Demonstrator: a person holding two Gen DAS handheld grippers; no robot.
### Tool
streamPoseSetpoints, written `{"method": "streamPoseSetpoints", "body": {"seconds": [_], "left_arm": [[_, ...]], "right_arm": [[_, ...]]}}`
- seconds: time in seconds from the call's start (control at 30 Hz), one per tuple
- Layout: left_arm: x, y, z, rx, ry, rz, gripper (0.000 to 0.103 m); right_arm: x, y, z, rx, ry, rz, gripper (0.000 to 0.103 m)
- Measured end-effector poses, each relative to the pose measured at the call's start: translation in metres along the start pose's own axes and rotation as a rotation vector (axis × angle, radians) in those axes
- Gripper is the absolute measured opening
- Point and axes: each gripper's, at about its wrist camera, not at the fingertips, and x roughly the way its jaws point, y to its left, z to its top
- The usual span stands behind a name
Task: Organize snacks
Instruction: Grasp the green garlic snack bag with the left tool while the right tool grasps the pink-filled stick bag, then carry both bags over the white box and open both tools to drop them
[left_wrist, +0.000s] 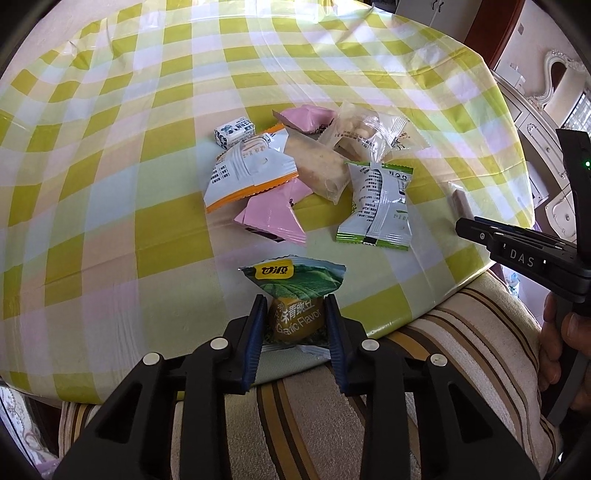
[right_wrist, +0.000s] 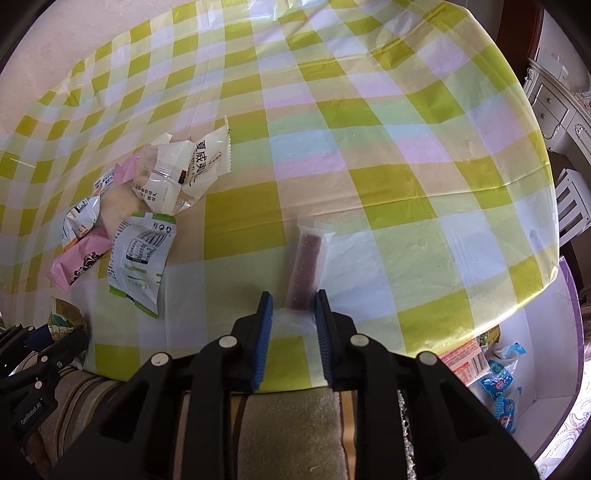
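Observation:
My left gripper (left_wrist: 295, 306) is shut on a green garlic-flavor pea packet (left_wrist: 295, 291) at the near edge of the table. A pile of snacks lies beyond it: a white-and-orange packet (left_wrist: 247, 170), pink packets (left_wrist: 275, 216), a white-and-green packet (left_wrist: 380, 206), a clear bag of nuts (left_wrist: 364, 129) and a small blue-and-white candy (left_wrist: 234, 132). My right gripper (right_wrist: 293, 306) has its jaws on either side of the clear end of a reddish bar wrapper (right_wrist: 306, 266); the pile (right_wrist: 140, 206) lies to its left.
The checked yellow-green tablecloth (right_wrist: 369, 129) covers the table. A striped cushion (left_wrist: 406, 369) lies under both grippers. More snack packets (right_wrist: 495, 373) lie on a white surface below the table's right edge. Furniture (left_wrist: 554, 92) stands at the far right.

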Motion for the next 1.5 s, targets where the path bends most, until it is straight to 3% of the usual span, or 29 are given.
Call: {"method": "streamPoseSetpoints", "body": {"seconds": [0.43,0.73,1.17,1.5], "left_arm": [[-0.018,-0.004,-0.001,-0.011,-0.051,0.014,0.027],[-0.025,-0.03,0.001,0.028,-0.064,-0.014,0.027],[-0.02,-0.104,0.017,0.164,-0.071,-0.088,0.027],[-0.002,-0.186,0.027,0.312,-0.032,-0.208,0.027]], "right_arm": [[-0.019,0.0,-0.003,-0.009,-0.068,0.014,0.022],[-0.038,-0.016,-0.006,0.032,-0.103,0.039,0.022],[-0.058,-0.082,-0.025,0.141,-0.12,0.0,0.022],[-0.056,-0.151,-0.045,0.251,-0.114,-0.071,0.022]]}}
